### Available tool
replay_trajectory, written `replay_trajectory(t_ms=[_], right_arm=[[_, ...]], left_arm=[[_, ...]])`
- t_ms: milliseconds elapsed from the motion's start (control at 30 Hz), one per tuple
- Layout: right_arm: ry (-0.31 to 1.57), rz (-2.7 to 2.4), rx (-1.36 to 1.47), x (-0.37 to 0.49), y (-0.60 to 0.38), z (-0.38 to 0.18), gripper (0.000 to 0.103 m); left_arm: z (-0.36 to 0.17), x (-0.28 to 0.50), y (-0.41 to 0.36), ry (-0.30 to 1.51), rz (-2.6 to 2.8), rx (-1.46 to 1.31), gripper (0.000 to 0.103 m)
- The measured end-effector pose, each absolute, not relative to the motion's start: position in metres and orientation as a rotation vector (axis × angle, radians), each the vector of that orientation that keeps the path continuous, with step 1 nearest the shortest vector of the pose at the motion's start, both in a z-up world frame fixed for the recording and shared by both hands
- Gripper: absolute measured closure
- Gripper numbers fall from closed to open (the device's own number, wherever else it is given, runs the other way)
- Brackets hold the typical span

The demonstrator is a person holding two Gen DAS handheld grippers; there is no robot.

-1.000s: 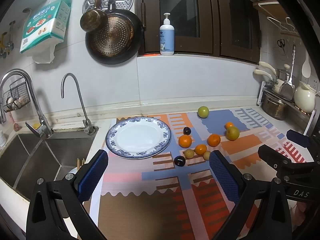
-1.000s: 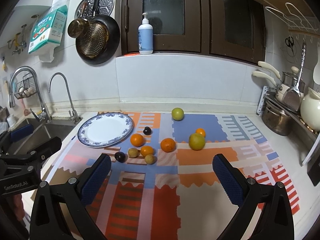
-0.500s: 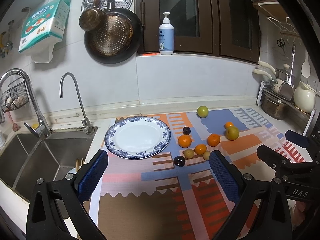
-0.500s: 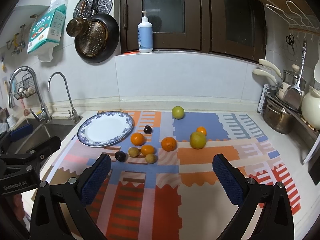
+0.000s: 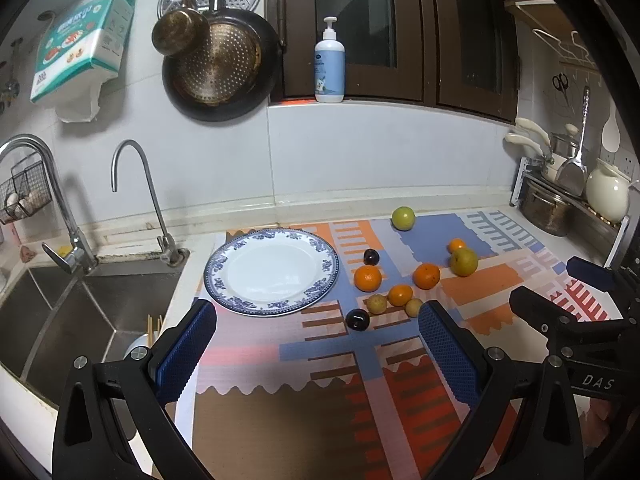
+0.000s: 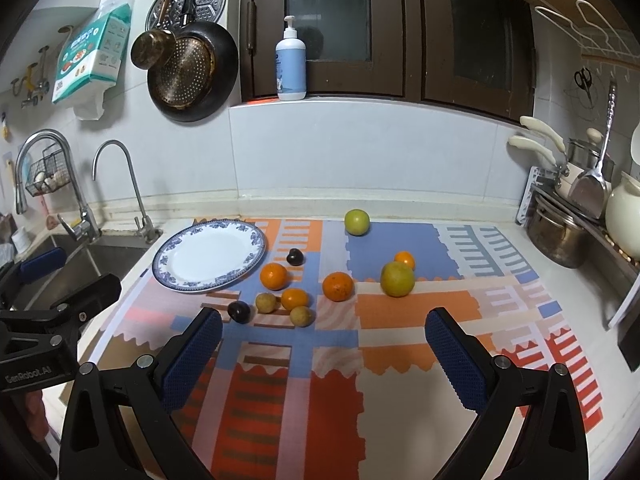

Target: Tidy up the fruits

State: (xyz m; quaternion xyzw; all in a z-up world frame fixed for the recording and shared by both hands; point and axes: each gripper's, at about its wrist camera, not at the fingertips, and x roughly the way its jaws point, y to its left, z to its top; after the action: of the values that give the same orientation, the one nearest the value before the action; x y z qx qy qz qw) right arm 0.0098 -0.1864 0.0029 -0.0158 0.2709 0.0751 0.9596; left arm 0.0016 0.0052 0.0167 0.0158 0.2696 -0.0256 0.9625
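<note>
An empty blue-rimmed white plate (image 5: pixel 216 280) (image 6: pixel 256 240) sits on the patterned mat near the sink. Right of it lie several loose fruits: oranges (image 5: pixel 367 278) (image 6: pixel 338 286), two dark plums (image 5: pixel 357 319) (image 6: pixel 295 257), small yellow fruits (image 6: pixel 301 316), a yellow-green fruit (image 5: pixel 464 261) (image 6: pixel 397 279) and a green one at the back (image 5: pixel 403 218) (image 6: pixel 357 222). My left gripper (image 5: pixel 318 354) is open and empty, held above the mat in front of the plate. My right gripper (image 6: pixel 324 354) is open and empty, in front of the fruits.
A steel sink (image 5: pixel 60 312) with two taps lies at the left. Pots, a white jug and utensils (image 6: pixel 580 216) stand on a rack at the right. Pans hang on the wall, and a pump bottle (image 6: pixel 291 66) stands on the sill.
Both grippers have drifted slightly; the scene sits a little lower and left in both views. No fruit has moved and both grippers stay open.
</note>
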Motion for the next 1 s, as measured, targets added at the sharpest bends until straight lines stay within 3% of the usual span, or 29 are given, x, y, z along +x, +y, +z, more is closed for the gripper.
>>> replay_trajectory(t_ms=[500, 700, 1000], right_arm=[[0.57, 0.176, -0.06, 0.036, -0.181, -0.013, 0.001], [0.588, 0.213, -0.076, 0.053, -0.177, -0.024, 0.002], [0.646, 0.243, -0.136, 0.084, -0.169, -0.048, 0.015]], left_arm=[[0.003, 0.033, 0.006, 0.562, -0.09, 0.061, 0.001], [-0.008, 0.053, 0.0, 0.568, -0.139, 0.088, 0.008], [-0.04, 0.084, -0.007, 0.617, -0.248, 0.147, 0.023]])
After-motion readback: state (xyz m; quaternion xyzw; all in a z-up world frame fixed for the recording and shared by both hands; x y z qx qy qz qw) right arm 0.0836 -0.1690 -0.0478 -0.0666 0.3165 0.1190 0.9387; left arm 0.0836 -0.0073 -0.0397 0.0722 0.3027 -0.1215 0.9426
